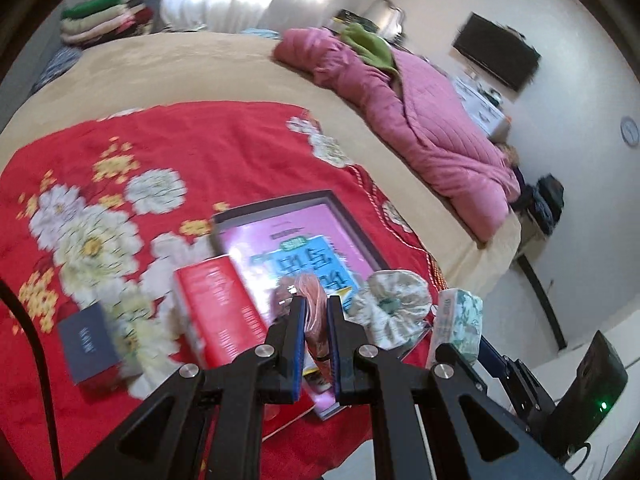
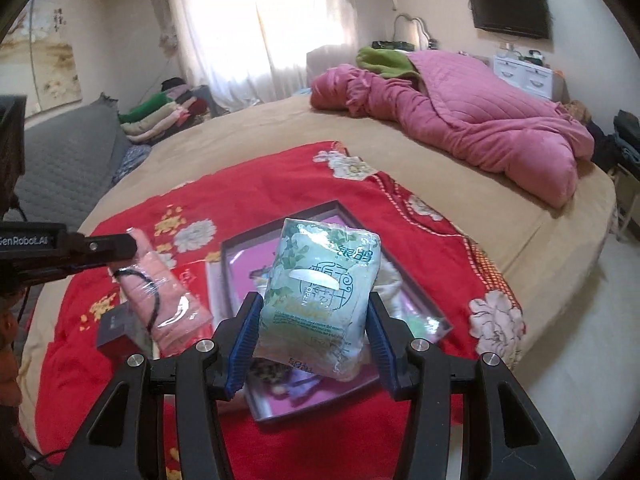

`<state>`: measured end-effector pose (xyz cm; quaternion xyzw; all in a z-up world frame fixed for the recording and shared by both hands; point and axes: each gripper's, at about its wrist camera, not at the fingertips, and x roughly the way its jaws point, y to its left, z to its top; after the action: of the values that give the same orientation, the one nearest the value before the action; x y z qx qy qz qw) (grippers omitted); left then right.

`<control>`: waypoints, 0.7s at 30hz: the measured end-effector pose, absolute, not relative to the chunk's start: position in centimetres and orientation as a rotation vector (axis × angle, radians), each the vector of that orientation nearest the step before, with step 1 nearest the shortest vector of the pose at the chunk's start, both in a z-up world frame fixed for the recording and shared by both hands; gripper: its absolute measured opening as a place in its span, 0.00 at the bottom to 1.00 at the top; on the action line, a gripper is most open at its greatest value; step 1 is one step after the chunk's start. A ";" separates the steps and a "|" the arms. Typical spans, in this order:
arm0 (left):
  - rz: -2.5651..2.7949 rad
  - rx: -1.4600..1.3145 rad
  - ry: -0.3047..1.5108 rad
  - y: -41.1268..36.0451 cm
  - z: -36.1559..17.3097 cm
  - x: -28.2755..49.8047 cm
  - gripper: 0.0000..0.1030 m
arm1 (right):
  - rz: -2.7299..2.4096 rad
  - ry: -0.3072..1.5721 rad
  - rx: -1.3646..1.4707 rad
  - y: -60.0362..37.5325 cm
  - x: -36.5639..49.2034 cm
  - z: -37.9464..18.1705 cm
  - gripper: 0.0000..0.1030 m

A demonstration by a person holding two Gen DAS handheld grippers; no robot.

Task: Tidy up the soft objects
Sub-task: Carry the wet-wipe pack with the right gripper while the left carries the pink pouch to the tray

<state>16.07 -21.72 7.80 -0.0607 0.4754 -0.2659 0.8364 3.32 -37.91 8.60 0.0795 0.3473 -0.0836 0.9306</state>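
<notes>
My left gripper point(image 1: 316, 306) is shut on a pink cloth in clear wrap point(image 1: 315, 290), lifted above the red floral blanket point(image 1: 200, 152). The right wrist view shows that same cloth point(image 2: 164, 300) hanging from the left gripper's fingertips point(image 2: 130, 242) at the left. My right gripper point(image 2: 314, 304) is shut on a green tissue pack point(image 2: 324, 264), pads pressing both sides, held over a dark tray point(image 2: 280, 216) with a pink book inside. A floral scrunchie point(image 1: 388, 308) lies by the tray. The tissue pack point(image 1: 460, 320) also shows at the lower right of the left wrist view.
On the blanket lie a red book point(image 1: 220, 312) and a small navy box point(image 1: 88, 344). A pink quilt point(image 2: 460, 120) with a green cloth point(image 2: 380, 58) is heaped on the far side of the beige bed point(image 2: 260, 128). Folded clothes point(image 2: 160, 116) are stacked at the back left.
</notes>
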 end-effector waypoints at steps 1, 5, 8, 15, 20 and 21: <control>-0.566 -0.121 1.010 -22.5 7.7 16.2 0.10 | -0.170 0.712 0.163 -38.2 3.4 8.5 0.51; -0.584 -0.076 1.024 -25.5 6.5 17.3 0.10 | -0.152 0.718 0.152 -38.6 3.9 7.9 0.51; -0.592 -0.044 1.038 -27.4 5.5 18.2 0.10 | -0.140 0.728 0.133 -38.9 4.8 7.2 0.51; -0.574 0.012 1.069 -29.3 3.4 19.5 0.10 | -0.126 0.737 0.073 -38.9 6.9 5.6 0.51; -0.554 0.054 1.070 -29.6 2.5 19.8 0.10 | -0.130 0.751 0.055 -39.3 8.7 4.6 0.51; -0.553 0.062 1.072 -29.6 2.3 19.9 0.10 | -0.132 0.755 0.058 -39.4 9.0 4.3 0.52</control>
<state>19.86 -29.59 2.27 0.0291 0.5042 -0.2601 0.8230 8.97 -39.43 4.32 0.0281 0.3682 -0.0643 0.9271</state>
